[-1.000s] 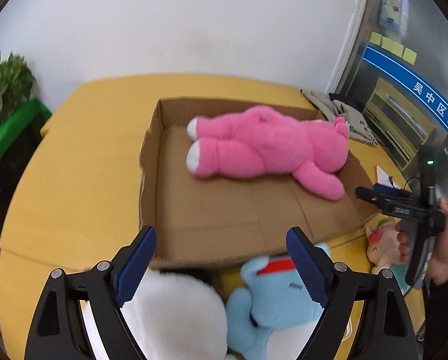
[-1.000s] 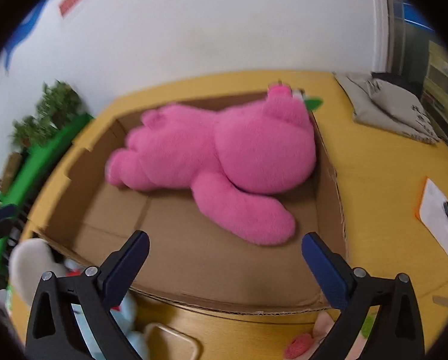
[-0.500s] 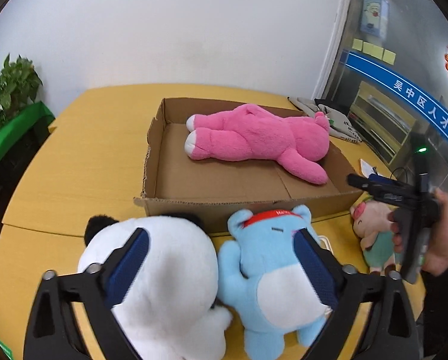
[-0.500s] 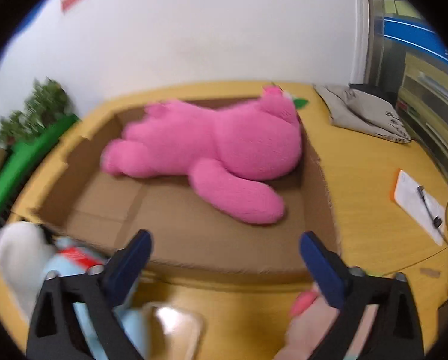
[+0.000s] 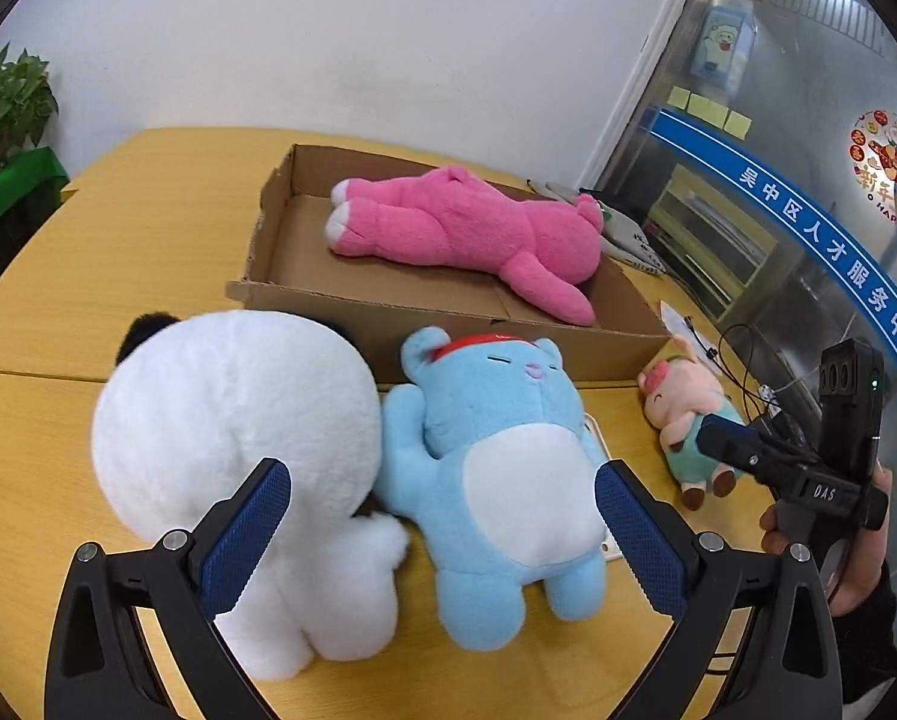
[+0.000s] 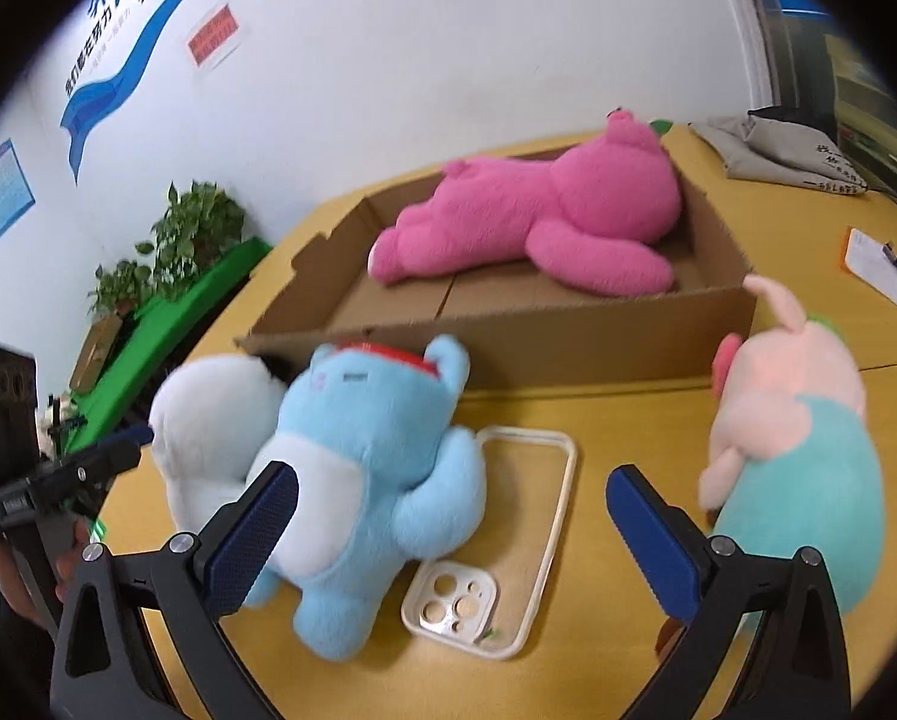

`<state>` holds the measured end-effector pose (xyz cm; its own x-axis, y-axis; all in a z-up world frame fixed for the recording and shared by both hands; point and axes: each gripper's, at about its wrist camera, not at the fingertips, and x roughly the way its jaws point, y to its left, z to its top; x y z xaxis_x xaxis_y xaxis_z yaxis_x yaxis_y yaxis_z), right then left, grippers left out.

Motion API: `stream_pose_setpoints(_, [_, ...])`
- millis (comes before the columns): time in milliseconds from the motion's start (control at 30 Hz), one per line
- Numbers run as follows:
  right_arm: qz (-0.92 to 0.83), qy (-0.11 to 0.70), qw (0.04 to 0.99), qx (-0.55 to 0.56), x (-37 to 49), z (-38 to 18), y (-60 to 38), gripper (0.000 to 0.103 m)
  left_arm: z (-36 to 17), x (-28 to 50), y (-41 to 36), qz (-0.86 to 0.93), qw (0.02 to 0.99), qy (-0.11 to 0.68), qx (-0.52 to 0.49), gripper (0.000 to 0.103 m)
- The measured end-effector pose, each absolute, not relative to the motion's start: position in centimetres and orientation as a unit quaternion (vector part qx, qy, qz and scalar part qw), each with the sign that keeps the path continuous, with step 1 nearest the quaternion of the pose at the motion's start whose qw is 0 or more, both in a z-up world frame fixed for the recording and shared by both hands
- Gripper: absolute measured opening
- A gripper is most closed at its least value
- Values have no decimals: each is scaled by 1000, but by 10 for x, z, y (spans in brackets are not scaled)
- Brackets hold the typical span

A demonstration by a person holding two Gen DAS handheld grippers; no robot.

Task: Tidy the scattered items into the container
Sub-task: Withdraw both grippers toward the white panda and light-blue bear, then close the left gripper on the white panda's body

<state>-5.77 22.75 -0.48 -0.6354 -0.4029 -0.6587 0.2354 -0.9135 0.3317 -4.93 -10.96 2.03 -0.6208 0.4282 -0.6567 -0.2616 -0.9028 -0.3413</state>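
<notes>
The white plush [image 5: 232, 456] is seen from behind only; its face is hidden, and 1 black ear [image 5: 142, 327] shows at the top. In the right wrist view it is largely covered by the blue plush [image 6: 364, 474]. The phone case [image 6: 496, 540] is partly hidden under the blue plush in the left wrist view; its camera cut-outs are visible in the right wrist view. The right wrist view is slightly blurred. The head of the pink plush [image 5: 466, 228] is turned away.

The left tool [image 5: 442, 534] is held above the near edge of the desk [image 5: 106, 222], with its 2 fingers spread wide and nothing between them; the white plush and blue plush lie below. The right tool [image 6: 448, 528] is likewise wide open and empty, held over the phone case, with the pig plush [image 6: 802, 438] just beside its right finger. In the left wrist view the right tool is gripped from below by a hand [image 5: 850, 564], cut off by the frame.

The cardboard box [image 5: 424, 324] stands toward the far edge of the desk, with the pink plush lying inside. The white, blue and pig plush toys lie on the desk in front of the box wall.
</notes>
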Motion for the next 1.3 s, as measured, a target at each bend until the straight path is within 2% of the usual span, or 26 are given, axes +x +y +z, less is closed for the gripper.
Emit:
stream_pose_setpoints(300, [-894, -118, 184, 392, -40, -15, 228, 103, 18, -47, -75, 881, 232, -79, -404, 103])
stream_pose_setpoints(600, [-899, -92, 168, 393, -40, -17, 230, 103, 15, -47, -59, 880, 230, -66, -410, 103])
stream_pose_setpoints(933, [-897, -79, 170, 400, -41, -19, 221, 103, 12, -48, -61, 883, 222, -67, -409, 103])
stream_pose_setpoints(1300, [-893, -58, 176, 411, -44, -21, 198, 103, 17, -41, -99, 896, 197, -75, -390, 103])
